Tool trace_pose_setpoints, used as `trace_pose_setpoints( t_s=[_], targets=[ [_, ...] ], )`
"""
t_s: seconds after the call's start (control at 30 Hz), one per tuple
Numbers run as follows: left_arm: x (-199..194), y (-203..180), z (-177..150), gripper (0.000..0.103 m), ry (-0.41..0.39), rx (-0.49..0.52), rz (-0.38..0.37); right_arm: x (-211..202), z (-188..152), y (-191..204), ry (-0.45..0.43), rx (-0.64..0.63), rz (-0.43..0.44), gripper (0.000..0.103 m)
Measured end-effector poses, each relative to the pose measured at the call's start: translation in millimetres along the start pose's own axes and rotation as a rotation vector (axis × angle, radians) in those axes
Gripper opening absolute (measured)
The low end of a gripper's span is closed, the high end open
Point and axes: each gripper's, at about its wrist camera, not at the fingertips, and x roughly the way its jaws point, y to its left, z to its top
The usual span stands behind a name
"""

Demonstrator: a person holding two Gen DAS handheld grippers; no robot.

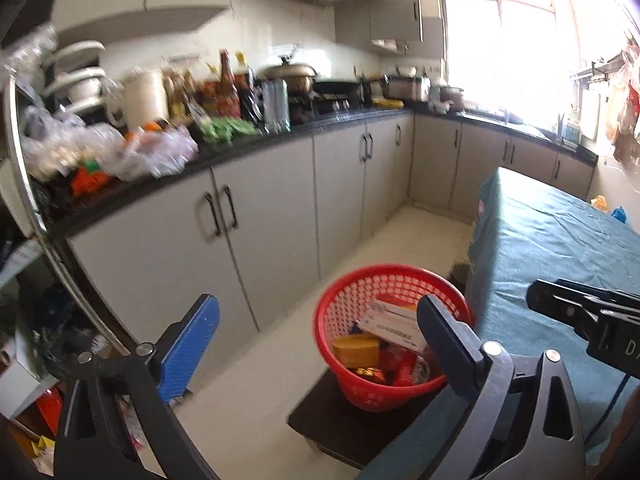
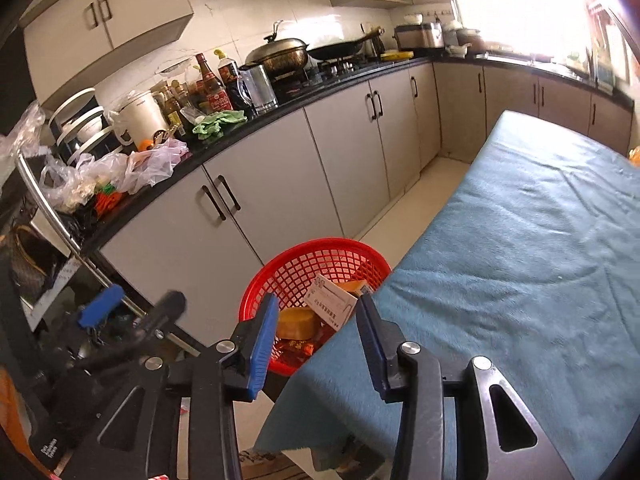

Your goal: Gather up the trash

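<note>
red plastic mesh marks the basket (image 1: 390, 336), which stands on a dark low stand (image 1: 320, 420) on the pale floor, just ahead of and below both claws. in it lie the collected trash pieces: a white box (image 1: 394, 326) with printed text leaning on top, a yellow-orange packet (image 1: 357, 351) beside it, and red wrappers (image 1: 404, 370) lower down.

the left claw (image 1: 324, 334) has its fingers spread wide with nothing between them; the basket shows through the gap, nearer its right finger. the right claw (image 2: 318, 334) stands partly open, also empty, with the basket's near rim and the white box (image 2: 330, 300) seen between its blue pads (image 2: 264, 344).

to the right of both claws lies the bench under a teal cloth (image 2: 520, 248), its near corner hanging beside the basket. beyond the claws runs a dark kitchen counter (image 2: 280, 114) crowded with bottles, pots and plastic bags above grey cupboard doors (image 2: 344, 160).
</note>
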Motion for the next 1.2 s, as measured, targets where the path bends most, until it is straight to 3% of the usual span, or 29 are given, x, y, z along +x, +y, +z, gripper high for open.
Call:
trace_pose_setpoints(
  t_s=[0.23, 0.53, 0.7, 1.2],
  targets=[
    [-38.1, 5.0, -9.9, 0.101, -0.105, 0.030, 0.019, -30.6, -17.0, 16.0, -0.051, -0.021, -0.060, 0.049],
    [-69.0, 12.9, -25.2, 0.103, -0.174, 0.049, 0.080, -55.0, -37.8, 38.0, -0.092, -0.057, -0.114, 0.055],
    [-72.8, 22.5, -34.3, 0.103, -0.157, 0.044, 0.100, -62.1, -47.4, 52.3, -0.105, -0.075, -0.137, 0.058],
    [-79.0, 35.8, -56.3, 0.103, -0.123, 0.059, 0.023, -80.7, -78.9, 95.2, -0.142, -0.160, -0.202, 0.064]
  ],
)
